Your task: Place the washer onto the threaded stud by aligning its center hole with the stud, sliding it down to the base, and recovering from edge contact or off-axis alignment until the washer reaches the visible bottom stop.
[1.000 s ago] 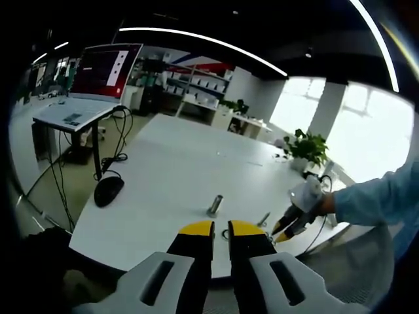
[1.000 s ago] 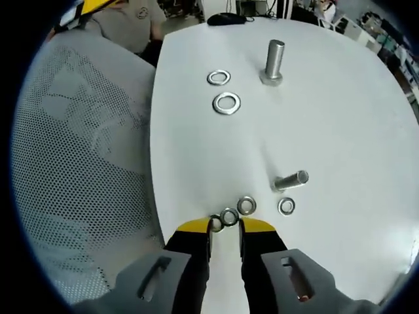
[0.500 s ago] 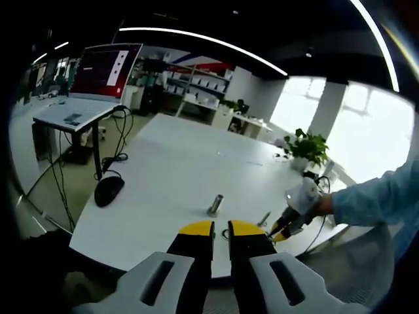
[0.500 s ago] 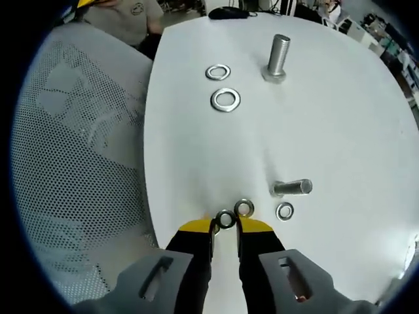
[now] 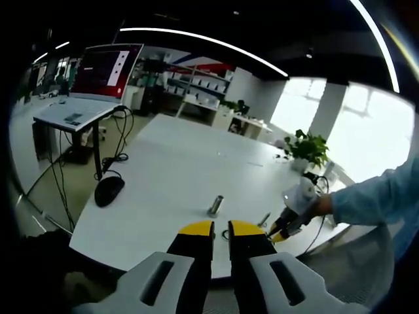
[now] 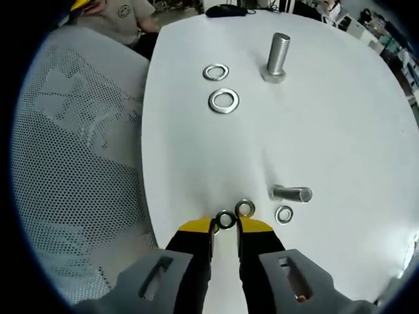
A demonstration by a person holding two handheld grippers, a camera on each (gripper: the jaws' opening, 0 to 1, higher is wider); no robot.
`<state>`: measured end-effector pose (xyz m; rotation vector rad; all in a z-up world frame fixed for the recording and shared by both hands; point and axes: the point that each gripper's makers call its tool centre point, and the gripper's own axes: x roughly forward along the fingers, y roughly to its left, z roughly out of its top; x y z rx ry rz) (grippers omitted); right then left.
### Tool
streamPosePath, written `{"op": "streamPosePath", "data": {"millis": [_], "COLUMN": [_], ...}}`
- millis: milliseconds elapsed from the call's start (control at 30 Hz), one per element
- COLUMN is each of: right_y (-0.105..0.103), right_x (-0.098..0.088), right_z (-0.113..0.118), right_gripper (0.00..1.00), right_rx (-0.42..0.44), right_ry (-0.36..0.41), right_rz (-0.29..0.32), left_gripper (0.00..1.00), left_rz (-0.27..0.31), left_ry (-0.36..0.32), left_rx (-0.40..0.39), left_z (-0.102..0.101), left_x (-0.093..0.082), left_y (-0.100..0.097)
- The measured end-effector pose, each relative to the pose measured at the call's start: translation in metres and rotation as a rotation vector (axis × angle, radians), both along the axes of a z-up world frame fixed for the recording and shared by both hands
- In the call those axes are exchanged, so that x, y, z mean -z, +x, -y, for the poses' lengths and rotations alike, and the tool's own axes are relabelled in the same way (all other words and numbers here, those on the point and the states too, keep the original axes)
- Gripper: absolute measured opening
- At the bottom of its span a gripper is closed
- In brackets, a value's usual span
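In the right gripper view, the threaded stud (image 6: 277,57) stands upright on the white table (image 6: 340,124), far ahead. My right gripper (image 6: 224,226) is down at the near edge. Its yellow tips press on both sides of a small washer (image 6: 226,220) lying flat. Two more small washers (image 6: 245,208) (image 6: 284,214) lie just beyond. In the left gripper view, my left gripper (image 5: 220,229) is shut on nothing and hangs short of the table. The stud (image 5: 215,205) stands ahead of it, and the right gripper (image 5: 281,230) shows in a gloved hand.
Two larger washers (image 6: 216,72) (image 6: 224,101) lie left of the stud. A loose bolt (image 6: 291,193) lies on its side near the small washers. A mesh chair back (image 6: 78,170) fills the left side. A black mouse (image 5: 108,190) and a potted plant (image 5: 306,148) sit on the table.
The right gripper has crept forward and down, so the small washer now sits between its tips. The left gripper has not moved.
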<state>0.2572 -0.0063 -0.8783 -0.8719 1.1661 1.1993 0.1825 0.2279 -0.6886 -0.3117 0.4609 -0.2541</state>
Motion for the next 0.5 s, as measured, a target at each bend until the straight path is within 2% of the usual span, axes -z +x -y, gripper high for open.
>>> {"op": "streamPosePath", "data": {"millis": [67,133,200,300,400,500], "right_y": [0.0018,0.0035,0.0062,0.0055,0.0042,0.0025], "right_x": [-0.0002,-0.0002,-0.0005,0.0003,-0.0002,0.0004], "right_z": [-0.0005,-0.0017,-0.002,-0.0021,-0.0033,-0.0052], "right_gripper": [0.16,0.16,0.15,0.14,0.15,0.15], "right_rx": [0.028,0.103,0.126,0.118,0.022,0.012], "right_ry": [0.007,0.026,0.035,0.029,-0.004,-0.016], "right_rz": [-0.02,-0.047,-0.049,-0.022,0.038,0.047], "left_gripper": [0.06,0.06,0.06,0.06,0.06,0.06], "left_rz": [-0.001,-0.002,-0.004,-0.005,-0.005,-0.005], "left_ry": [0.001,0.002,0.003,0.003,0.004,0.004], "left_rx": [0.001,0.001,0.001,0.001,0.001,0.001], "left_z": [-0.0001,-0.0001,-0.0002,-0.0003,-0.0002,-0.0001], "left_x": [0.0003,0.0004,0.0007,0.0008,0.0008,0.0008], "left_y": [-0.0001,-0.0002,-0.0002,-0.0001,-0.0002,-0.0002]}}
